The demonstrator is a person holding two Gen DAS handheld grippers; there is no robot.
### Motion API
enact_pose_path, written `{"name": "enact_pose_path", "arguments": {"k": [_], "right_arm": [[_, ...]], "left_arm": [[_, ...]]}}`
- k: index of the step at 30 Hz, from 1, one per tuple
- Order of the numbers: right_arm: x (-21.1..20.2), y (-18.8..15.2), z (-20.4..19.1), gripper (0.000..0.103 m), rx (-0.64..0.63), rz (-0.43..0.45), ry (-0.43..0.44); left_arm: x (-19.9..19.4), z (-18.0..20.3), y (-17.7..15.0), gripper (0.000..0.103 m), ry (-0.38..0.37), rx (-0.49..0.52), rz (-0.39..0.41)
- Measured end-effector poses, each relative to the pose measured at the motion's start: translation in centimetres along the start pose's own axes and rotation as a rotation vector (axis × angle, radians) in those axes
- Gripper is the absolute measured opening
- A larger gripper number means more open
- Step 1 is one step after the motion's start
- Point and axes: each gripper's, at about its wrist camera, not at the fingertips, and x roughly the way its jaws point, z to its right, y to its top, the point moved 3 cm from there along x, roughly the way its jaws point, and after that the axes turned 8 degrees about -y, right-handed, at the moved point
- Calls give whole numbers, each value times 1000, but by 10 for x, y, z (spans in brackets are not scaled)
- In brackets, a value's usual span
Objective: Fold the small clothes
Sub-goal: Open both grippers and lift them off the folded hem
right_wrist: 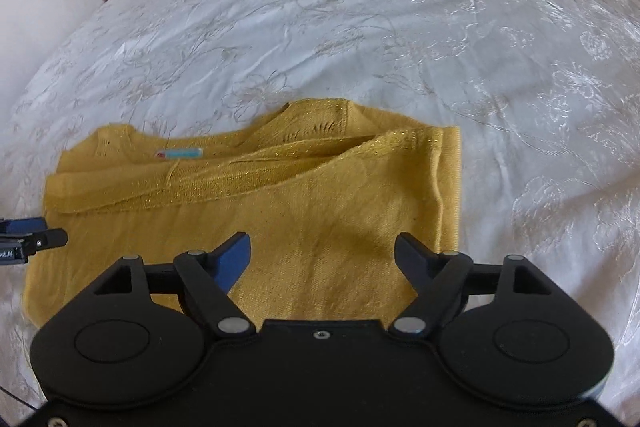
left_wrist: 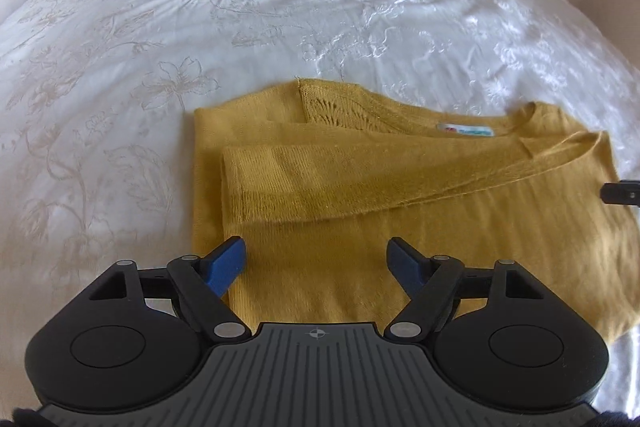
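Two claws of mine tilt steeply down over the bed (left_wrist: 120, 47). My left claw (left_wrist: 316, 261) stands with jaws spread wide, nothing between them; my right claw (right_wrist: 322, 255) likewise gapes empty. Beneath both lies the mustard sweater (left_wrist: 360, 187), folded flat on the white bedspread, its long axis running nine to three o'clock. Its neck label (left_wrist: 466, 131) sits toward twelve, a sleeve folded across the body.

The left gripper (left_wrist: 316, 259) points steeply downward, jaws spread wide and empty. The right gripper (right_wrist: 322, 255) matches it.
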Motion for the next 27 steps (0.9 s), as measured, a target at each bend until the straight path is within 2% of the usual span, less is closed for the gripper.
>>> {"name": "enact_pose_path", "arguments": {"k": [5, 8, 11, 16, 21, 24, 27], "right_arm": [[22, 11, -7, 84, -67, -22, -30], [35, 20, -6, 86, -86, -25, -49], [45, 31, -3, 91, -77, -25, -46], [54, 48, 4, 92, -32, -23, -52], [53, 57, 13, 92, 38, -8, -57], [50, 61, 21, 92, 100, 2, -72], [42, 62, 29, 92, 150, 25, -78]], "left_arm": [[24, -11, 23, 77, 61, 56, -13], [34, -18, 39, 83, 61, 76, -14], [42, -24, 54, 83, 60, 87, -9], [48, -38, 76, 83, 78, 52, 7], [37, -52, 99, 83, 111, -14, 66], [19, -54, 108, 83, 103, -50, 118], [-2, -45, 104, 83, 77, -31, 150]]}}
